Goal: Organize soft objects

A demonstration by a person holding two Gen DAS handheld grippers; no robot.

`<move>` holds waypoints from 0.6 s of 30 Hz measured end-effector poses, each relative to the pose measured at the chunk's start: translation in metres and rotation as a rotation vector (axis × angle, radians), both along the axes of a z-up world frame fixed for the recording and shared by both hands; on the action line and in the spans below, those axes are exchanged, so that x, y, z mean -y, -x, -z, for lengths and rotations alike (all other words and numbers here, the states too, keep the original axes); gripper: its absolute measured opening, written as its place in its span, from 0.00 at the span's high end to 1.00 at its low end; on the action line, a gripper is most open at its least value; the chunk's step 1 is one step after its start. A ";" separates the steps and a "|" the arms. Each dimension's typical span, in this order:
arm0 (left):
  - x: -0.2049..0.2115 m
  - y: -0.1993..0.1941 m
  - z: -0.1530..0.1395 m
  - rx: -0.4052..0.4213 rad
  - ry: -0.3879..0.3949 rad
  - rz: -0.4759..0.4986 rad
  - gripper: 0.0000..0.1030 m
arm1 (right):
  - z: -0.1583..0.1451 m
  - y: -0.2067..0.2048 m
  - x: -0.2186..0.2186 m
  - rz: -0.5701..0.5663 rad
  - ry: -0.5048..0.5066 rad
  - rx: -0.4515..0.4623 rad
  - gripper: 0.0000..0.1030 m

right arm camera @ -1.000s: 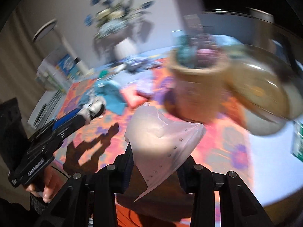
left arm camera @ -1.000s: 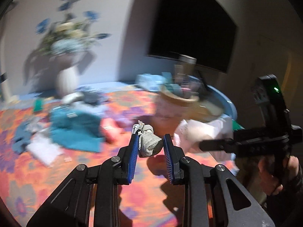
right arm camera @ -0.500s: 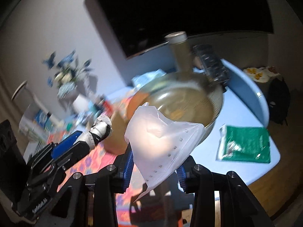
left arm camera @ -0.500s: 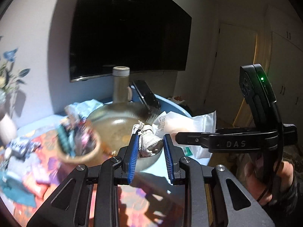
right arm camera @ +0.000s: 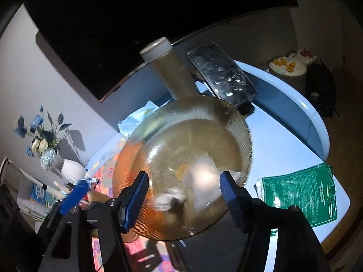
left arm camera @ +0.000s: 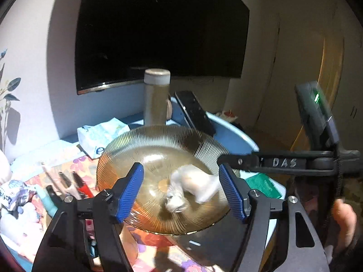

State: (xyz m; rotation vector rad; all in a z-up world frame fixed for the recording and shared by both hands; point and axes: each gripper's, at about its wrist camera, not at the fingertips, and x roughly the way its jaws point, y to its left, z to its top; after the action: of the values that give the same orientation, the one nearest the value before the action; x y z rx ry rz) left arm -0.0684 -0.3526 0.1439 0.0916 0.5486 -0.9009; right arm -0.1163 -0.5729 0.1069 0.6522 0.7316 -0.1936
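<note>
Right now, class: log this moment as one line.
left tongs: opening, empty | right tongs: opening, empty | white bundle, plastic pouch: in glass bowl

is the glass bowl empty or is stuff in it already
Not empty. The ribbed amber glass bowl holds a small grey-white bundle and a translucent white bag, both blurred, lying near its centre.

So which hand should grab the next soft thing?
Left, probably. Both the left gripper and right gripper are opening empty above the glass bowl, but the other soft bundles lie on the flowered cloth on the left gripper's side; the right gripper's side shows only a green packet.
</note>
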 end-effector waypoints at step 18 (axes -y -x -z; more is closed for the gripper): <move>-0.147 0.016 -0.061 0.046 0.084 -0.239 0.35 | -0.049 0.029 -0.084 -0.182 0.109 0.067 0.37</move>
State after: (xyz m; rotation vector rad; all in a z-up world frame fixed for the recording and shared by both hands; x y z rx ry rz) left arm -0.0841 -0.2058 0.2049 -0.0289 0.4678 -0.6860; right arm -0.1454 -0.4894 0.1555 0.4832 0.7068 -0.0437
